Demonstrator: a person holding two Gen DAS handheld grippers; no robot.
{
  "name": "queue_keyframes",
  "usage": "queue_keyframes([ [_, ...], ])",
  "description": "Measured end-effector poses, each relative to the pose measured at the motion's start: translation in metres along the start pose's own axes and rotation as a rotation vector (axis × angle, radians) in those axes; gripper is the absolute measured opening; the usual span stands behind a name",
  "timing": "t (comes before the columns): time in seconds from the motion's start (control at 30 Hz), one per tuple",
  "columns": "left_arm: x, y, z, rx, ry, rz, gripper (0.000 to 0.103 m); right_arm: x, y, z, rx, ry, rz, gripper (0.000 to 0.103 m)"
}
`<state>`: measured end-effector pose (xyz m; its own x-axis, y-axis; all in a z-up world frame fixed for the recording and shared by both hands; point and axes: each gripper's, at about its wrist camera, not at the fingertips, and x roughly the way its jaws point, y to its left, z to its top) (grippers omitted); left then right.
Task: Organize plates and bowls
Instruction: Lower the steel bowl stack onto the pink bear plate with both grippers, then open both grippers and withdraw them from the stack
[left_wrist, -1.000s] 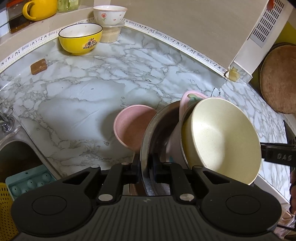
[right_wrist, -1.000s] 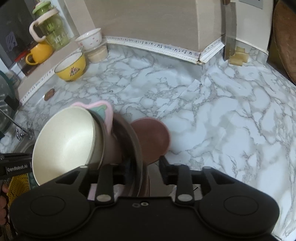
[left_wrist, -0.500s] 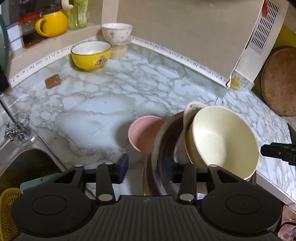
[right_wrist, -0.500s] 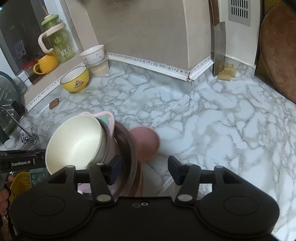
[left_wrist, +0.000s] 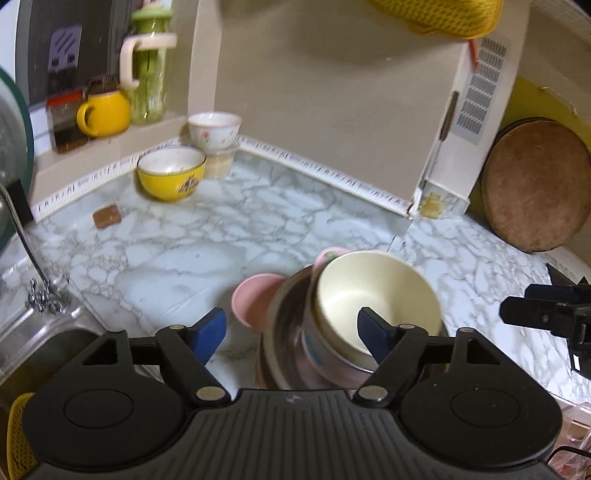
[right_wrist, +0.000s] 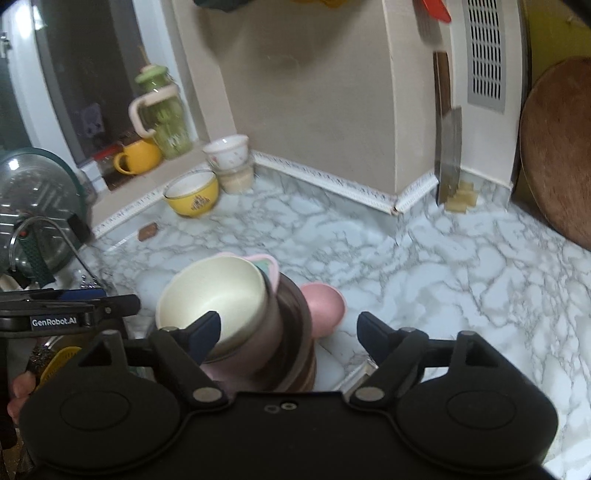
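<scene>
A stack of dishes stands tilted on the marble counter (left_wrist: 166, 266): a cream bowl (left_wrist: 373, 295) sits in a pink printed bowl (left_wrist: 317, 354), inside a steel bowl (left_wrist: 284, 314). A small pink bowl (left_wrist: 251, 299) lies just behind it. My left gripper (left_wrist: 291, 326) hovers above the stack, jaws opening, pads touching nothing. My right gripper (right_wrist: 289, 326) hangs over the same stack from the other side, jaws opening too and clear of the cream bowl (right_wrist: 214, 291) and steel bowl (right_wrist: 291, 306). Each gripper shows at the edge of the other's view.
A yellow bowl (left_wrist: 171, 171) and a white flowered bowl (left_wrist: 214, 131) stand at the back wall, a yellow mug (left_wrist: 105, 112) and green jug on the ledge. A sink (left_wrist: 37, 343) with tap lies left. A round wooden board (left_wrist: 535, 184) and a cleaver (right_wrist: 448, 147) stand at the right.
Both grippers have let go of the steel bowl's rim, spread their jaws and drawn back and upward. The stack stays where it was on the counter.
</scene>
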<state>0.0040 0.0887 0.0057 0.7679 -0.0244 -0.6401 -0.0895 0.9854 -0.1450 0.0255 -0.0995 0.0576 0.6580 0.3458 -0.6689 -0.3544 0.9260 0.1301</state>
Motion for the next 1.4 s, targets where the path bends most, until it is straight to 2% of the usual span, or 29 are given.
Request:
queue_keyframes([
  [0.3,-0.017,-0.021,-0.008,0.005,-0.039,0.005,0.085,-0.023,0.009,-0.011,-0.007,-0.091,0.023,0.098],
  [0.37,-0.018,-0.025,-0.009,0.011,-0.039,0.021,0.103,-0.027,0.012,-0.015,-0.022,-0.12,0.02,0.101],
  [0.7,-0.027,-0.038,-0.025,0.02,-0.057,0.0,0.103,-0.043,0.017,-0.037,-0.01,-0.224,-0.049,0.103],
  [1.07,-0.043,-0.054,-0.039,0.041,-0.063,-0.008,0.103,-0.056,0.017,-0.057,0.061,-0.232,-0.096,0.103],
  [1.4,-0.051,-0.063,-0.045,0.042,-0.073,0.0,0.103,-0.068,0.023,-0.063,0.038,-0.273,-0.154,0.103],
])
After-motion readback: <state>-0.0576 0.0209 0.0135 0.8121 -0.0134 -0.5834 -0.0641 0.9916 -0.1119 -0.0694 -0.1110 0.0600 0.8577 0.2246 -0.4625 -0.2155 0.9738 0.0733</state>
